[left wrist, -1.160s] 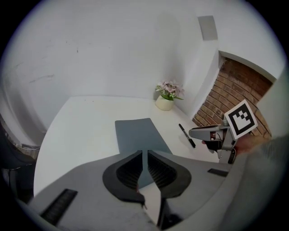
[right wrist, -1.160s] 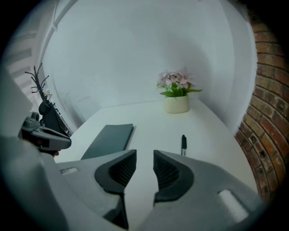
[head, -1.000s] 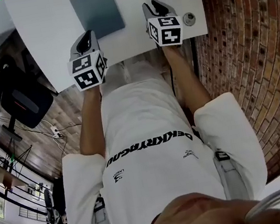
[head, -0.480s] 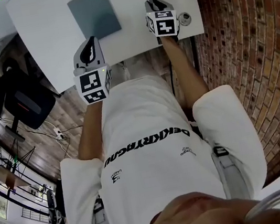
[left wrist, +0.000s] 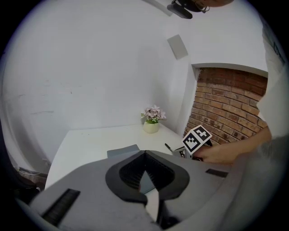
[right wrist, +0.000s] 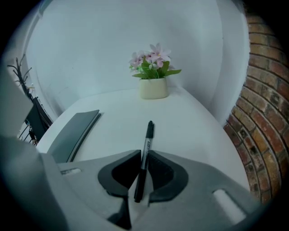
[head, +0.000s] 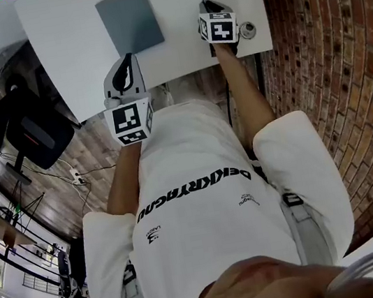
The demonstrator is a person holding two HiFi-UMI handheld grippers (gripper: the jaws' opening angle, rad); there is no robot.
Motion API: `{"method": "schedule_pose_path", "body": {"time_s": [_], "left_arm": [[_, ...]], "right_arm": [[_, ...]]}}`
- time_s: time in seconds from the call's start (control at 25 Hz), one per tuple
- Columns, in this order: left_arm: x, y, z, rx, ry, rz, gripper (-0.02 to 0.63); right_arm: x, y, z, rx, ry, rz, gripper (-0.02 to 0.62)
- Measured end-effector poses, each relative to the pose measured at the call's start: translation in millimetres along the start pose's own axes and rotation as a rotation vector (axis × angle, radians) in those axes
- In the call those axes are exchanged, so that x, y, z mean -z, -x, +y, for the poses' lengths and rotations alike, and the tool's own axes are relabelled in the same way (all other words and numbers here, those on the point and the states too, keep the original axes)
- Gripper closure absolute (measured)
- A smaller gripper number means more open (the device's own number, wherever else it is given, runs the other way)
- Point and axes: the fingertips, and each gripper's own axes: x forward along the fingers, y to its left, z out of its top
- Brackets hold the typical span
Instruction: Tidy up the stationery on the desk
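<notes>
My right gripper [right wrist: 143, 158] has just been closing and now pinches the slim black marker pen [right wrist: 148, 133] lying on the white bench [right wrist: 194, 122]. My left gripper [left wrist: 145, 158] is clenched and empty.

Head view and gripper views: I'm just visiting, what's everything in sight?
white desk: one, white, top of the head view.
flat grey-blue notebook: one, grey-blue, mid-desk.
black marker pen: one, black, desk's right part.
pink flowers in a cream pot: one, desk's far end.
small round silvery thing: one, desk's right edge; unidentifiable.
red brick wall: one, right of the desk.
black chair: one, on the wooden floor left of the desk.
person's white T-shirt: one, white, lower head view.
left gripper: one, grey, shut and empty, over the desk's near edge.
right gripper: one, grey, jaws have just been closing, pads on the pen.
</notes>
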Motion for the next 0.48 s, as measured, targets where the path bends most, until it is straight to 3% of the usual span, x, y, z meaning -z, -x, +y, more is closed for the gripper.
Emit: {"method": "schedule_pose_path", "body": {"time_s": [0.48], "left_arm": [[-0.2,16.3,27.8,-0.068,0.037,-0.021,0.607]], "right_arm": [[-0.5,-3.1,10.5,-0.036,-0.020,0.020,0.554]]}}
